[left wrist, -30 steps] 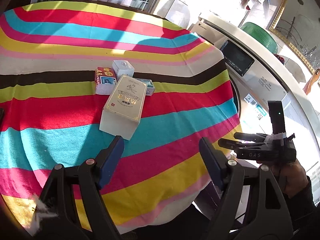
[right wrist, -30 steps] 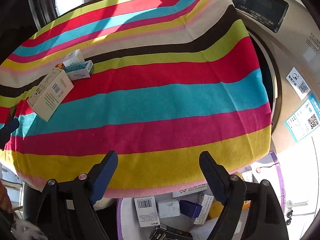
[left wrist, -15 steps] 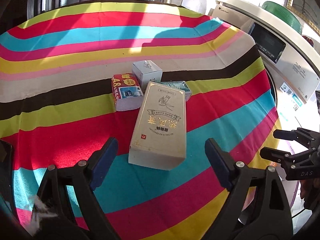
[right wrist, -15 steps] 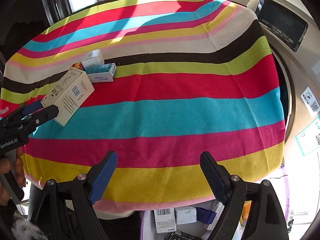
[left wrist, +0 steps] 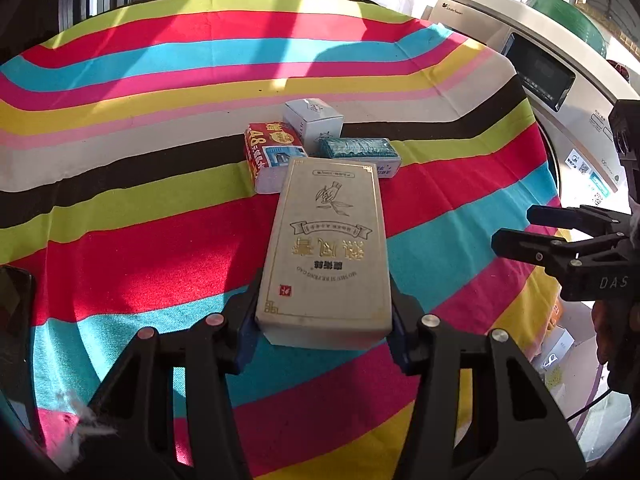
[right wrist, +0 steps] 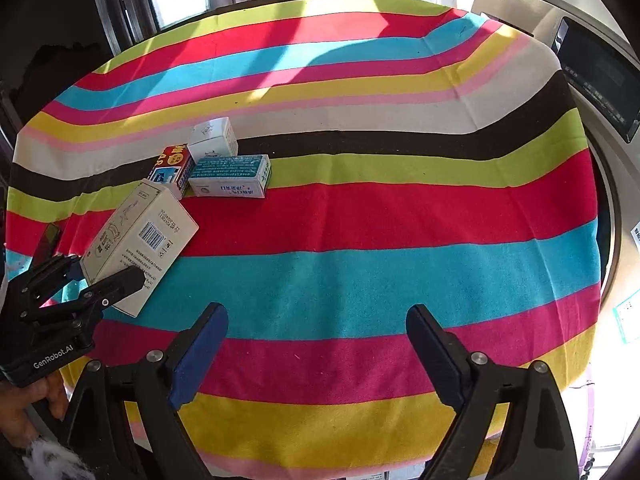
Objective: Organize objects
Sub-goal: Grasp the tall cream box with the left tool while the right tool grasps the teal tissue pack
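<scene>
Left gripper (left wrist: 324,330) fingers clamp the long cream box (left wrist: 326,252) mid-desk (left wrist: 140,216) — right gripper (right wrist: 316,344) fingers gape wide, empty.

Boxes are crowding the left of your striped tablecloth (right wrist: 360,280); the right is lying open.

Your left gripper (left wrist: 324,320) is sitting with its fingers against both sides of the long beige box (left wrist: 328,248), whose far end is lying just beside the red box (left wrist: 268,152), the white box (left wrist: 314,120) and the teal box (left wrist: 360,152), so little room is showing ahead there. Your right gripper (right wrist: 316,344), fingers spread, is facing bare cloth. The washing machine (right wrist: 600,80) is bounding the table's right edge.
</scene>
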`<action>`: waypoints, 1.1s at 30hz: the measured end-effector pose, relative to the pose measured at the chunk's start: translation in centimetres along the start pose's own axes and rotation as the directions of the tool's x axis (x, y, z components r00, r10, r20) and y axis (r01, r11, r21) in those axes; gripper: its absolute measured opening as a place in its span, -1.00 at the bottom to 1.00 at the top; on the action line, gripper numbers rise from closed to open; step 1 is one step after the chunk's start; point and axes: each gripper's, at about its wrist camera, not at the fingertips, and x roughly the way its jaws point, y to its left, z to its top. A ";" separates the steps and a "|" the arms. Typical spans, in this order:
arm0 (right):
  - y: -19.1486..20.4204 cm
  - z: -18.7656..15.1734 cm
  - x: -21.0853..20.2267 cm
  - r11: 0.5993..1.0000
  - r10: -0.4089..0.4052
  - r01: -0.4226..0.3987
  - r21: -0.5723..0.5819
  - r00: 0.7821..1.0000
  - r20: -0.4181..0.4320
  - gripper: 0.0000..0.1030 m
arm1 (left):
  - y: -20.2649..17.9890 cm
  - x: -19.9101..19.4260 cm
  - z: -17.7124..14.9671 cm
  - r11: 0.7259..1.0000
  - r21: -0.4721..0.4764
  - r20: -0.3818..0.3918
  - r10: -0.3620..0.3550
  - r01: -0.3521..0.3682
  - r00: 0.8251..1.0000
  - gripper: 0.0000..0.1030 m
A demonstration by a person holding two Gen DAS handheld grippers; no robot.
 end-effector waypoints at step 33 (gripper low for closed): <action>6.2 8.7 10.3 0.998 -0.069 0.069 0.015 0.997 0.037 0.43 | 5.8 -4.6 -3.7 0.991 -0.126 0.003 0.053 -0.052 0.999 0.09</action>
